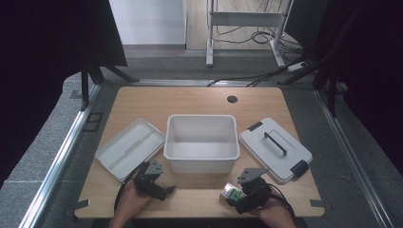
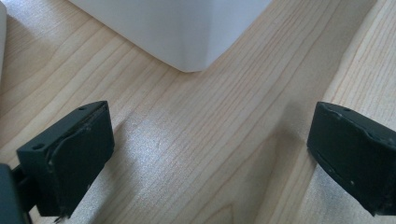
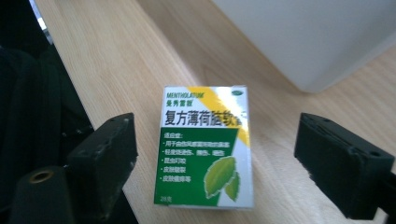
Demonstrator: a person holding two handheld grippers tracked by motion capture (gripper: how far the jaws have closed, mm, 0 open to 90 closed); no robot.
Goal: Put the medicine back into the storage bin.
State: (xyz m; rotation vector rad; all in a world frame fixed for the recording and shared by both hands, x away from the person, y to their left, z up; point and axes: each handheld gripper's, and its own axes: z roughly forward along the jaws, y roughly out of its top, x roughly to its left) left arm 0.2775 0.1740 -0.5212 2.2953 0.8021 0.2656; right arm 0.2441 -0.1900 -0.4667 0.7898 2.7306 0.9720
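We see the small box [image 3: 205, 147] between our right gripper [image 1: 231, 194]'s jaws, which stand apart with gaps either side, at the table [image 1: 199, 99]'s near edge, right of centre. Its long axis runs away from us toward the white bin [image 1: 201, 142]. Our left gripper [image 1: 167, 190] rests wide apart over bare wood; open tabletop lies between both grippers.
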